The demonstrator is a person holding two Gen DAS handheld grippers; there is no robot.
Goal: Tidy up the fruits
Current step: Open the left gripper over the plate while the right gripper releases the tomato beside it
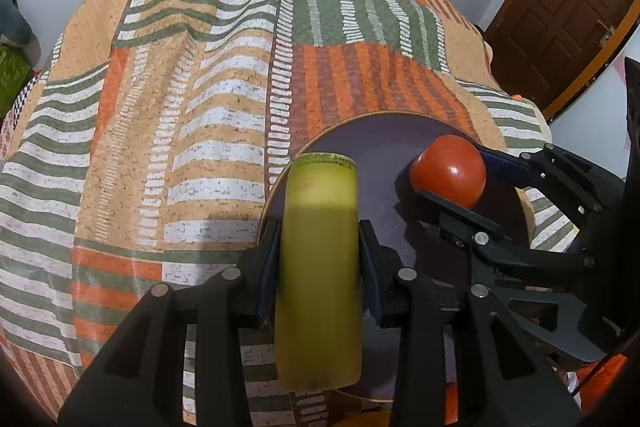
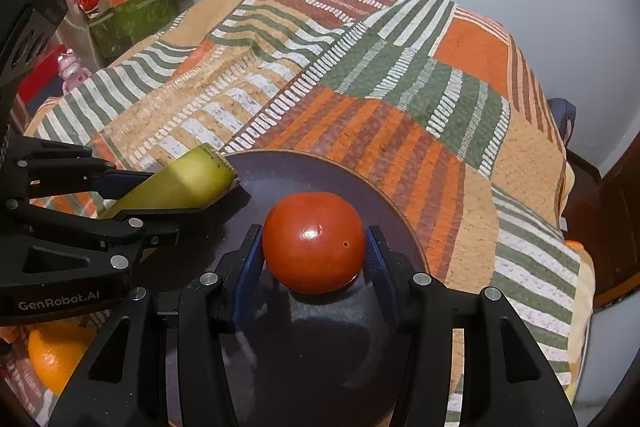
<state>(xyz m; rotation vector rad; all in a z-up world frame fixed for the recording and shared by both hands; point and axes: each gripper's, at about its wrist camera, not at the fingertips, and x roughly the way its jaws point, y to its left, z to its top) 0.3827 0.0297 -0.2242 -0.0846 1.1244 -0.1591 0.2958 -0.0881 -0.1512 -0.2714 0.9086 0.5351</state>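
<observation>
Left hand-held gripper [image 1: 320,259] clamps a yellow-green banana piece [image 1: 318,251], poised over the dark plate [image 1: 384,143] rim at 9 o'clock. Right hand-held gripper [image 2: 314,255] clamps a red tomato [image 2: 314,243] above plate centre. Orange [image 2: 56,355] at 7 o'clock, on striped bedspread [image 2: 360,99].

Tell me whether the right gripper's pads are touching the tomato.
Touching. In the right wrist view, both blue pads of the right gripper press against the sides of the tomato, with no gap, holding it over the dark plate.
</observation>
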